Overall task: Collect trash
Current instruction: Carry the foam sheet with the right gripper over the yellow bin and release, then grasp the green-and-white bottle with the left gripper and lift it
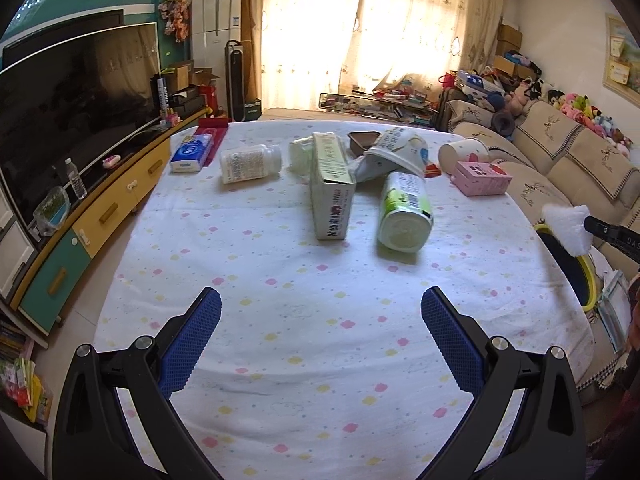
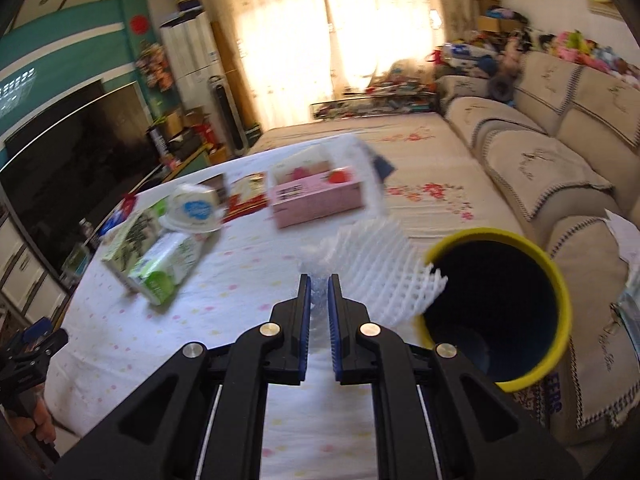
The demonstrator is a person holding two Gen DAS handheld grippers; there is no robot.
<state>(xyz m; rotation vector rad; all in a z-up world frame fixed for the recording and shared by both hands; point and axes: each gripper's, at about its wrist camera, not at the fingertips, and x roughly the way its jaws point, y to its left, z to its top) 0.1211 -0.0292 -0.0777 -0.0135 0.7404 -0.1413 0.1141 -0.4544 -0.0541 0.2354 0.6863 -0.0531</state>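
We've got the surface (image 1: 320, 340) ahead of both tools, with boxes and bottles lying on it. The yellow-rimmed bin (image 2: 558, 280) sits just right of our right tool (image 2: 319, 280), which is clamped on the white foam net (image 2: 380, 264). Looks like the drop-off step: swing right over the rim, then let go. Left tool (image 1: 321, 300) hangs wide apart, holding nothing.
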